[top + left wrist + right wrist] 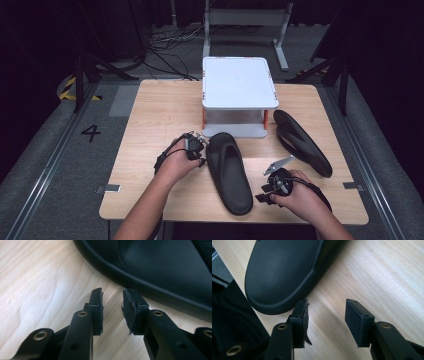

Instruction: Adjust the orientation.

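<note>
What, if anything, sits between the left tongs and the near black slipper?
Nothing visible. The left tongs stand open over bare table, right beside the near slipper's rim, with only wood in the gap.

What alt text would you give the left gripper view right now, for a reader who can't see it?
The left gripper has its two black fingers slightly apart with nothing between them, tips just short of the rim of a black slipper. The slipper lies on a light wooden table.
</note>
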